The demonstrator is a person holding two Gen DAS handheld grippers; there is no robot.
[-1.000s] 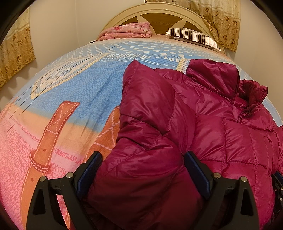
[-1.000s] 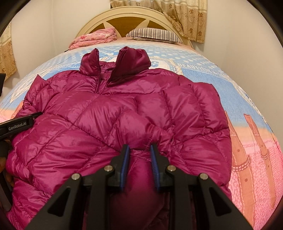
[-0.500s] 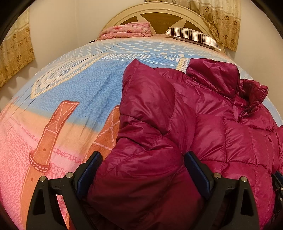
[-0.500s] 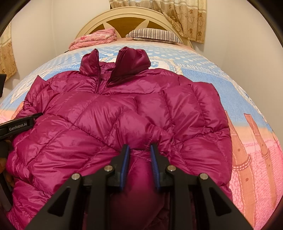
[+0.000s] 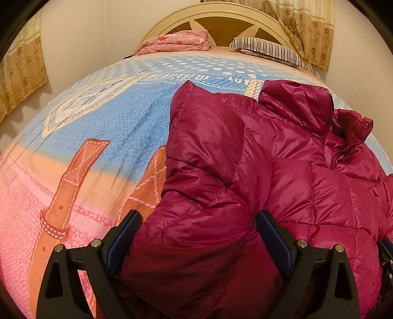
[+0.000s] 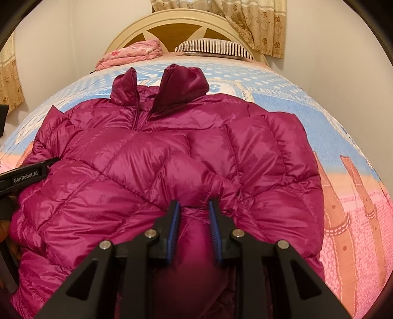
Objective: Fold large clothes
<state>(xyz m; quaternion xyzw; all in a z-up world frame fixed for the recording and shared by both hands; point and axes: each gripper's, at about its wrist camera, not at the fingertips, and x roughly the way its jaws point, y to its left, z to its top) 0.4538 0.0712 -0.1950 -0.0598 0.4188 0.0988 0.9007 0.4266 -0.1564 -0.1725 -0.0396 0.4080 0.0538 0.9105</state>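
- The right gripper is seen clamped on a bunched fold of the magenta puffer jacket, the blue pads pressed against the fabric from both sides.
- The left gripper is held with its jaws wide apart, and a bulky folded sleeve of the jacket fills the gap between them; the pads lie beside the fabric without squeezing it.
- The jacket is spread front-up on the bedspread, its collar pointed toward the headboard and its zip partly open at the neck.
- A blue, orange and pink pattern is shown on the bedspread around the jacket.
- A folded pink blanket and a striped pillow are placed against the headboard, well apart from the jacket.
- Patterned curtains are seen hanging behind the bed.
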